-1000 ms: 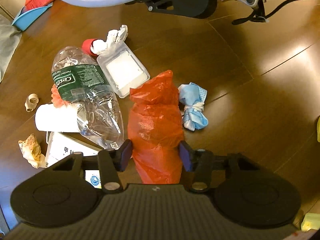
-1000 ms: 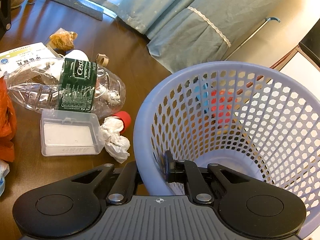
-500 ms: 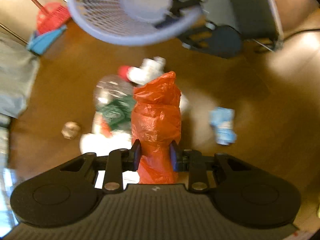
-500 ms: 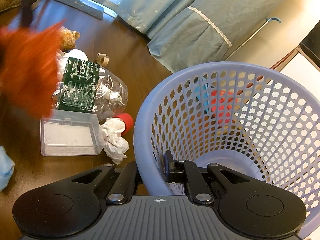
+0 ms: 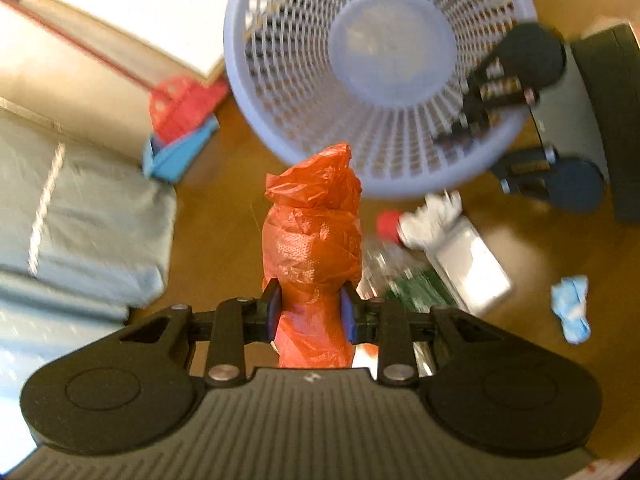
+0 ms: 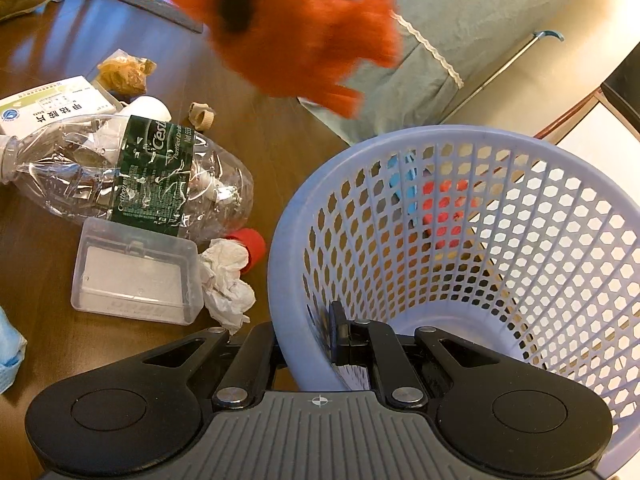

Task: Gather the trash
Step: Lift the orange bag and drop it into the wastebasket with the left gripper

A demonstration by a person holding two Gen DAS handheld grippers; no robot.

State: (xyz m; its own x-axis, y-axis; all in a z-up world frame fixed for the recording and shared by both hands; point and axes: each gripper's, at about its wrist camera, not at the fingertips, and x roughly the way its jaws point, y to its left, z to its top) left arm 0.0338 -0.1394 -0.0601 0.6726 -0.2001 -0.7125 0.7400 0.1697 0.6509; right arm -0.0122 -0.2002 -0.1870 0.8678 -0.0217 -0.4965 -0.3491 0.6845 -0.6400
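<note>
Two tools share the work here. The left tool [image 5: 308,312] pinches a crumpled orange plastic bag [image 5: 314,236] between its blue pads, its jaws narrow after closing on the bag, and carries it in the air above the wooden floor [image 5: 224,216], just short of the lilac mesh basket [image 5: 500,152]. The right tool [image 6: 304,344] is clamped tight on the near rim of that basket, tilting its mouth toward the litter.

Seen from the right wrist, the bag [image 6: 292,40] is a blurred orange shape high over the basket's far side, clearly in transit. The step in hand looks like the carry to the bin. The next move calls for bringing the bag fully over the open mouth, then spreading the jaws so it drops inside, while the basket is held steady.

Left on the floor beside the basket: a crushed clear bottle [image 6: 132,176], a clear plastic box [image 6: 136,276], a wad of white tissue [image 6: 228,280], a red cap [image 6: 250,242] and a blue face mask [image 5: 572,308].
</note>
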